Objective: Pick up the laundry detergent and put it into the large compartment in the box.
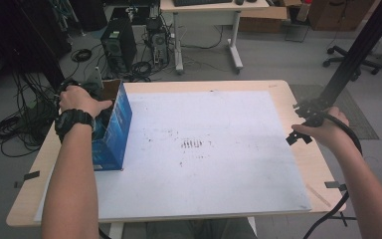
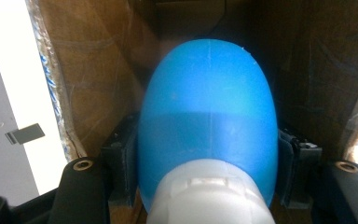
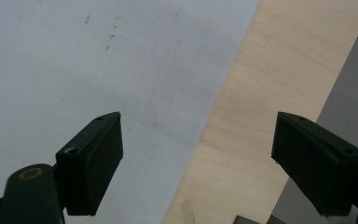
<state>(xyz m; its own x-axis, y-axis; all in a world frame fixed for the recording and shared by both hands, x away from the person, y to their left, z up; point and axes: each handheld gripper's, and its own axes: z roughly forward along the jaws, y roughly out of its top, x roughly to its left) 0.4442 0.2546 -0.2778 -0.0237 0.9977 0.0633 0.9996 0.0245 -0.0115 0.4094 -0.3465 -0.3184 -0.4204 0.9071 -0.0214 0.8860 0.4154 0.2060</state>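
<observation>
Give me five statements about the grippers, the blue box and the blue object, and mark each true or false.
1. The left gripper is shut on a blue rounded object. True.
2. The right gripper holds a pen. False: its jaws stand wide apart with nothing between them.
3. The blue box lies flat at the middle of the white sheet. False: it stands at the sheet's left edge.
4. The blue rounded object is inside a cardboard interior. True.
5. The right gripper hangs over the blue box. False: it is over the table's right edge.
</observation>
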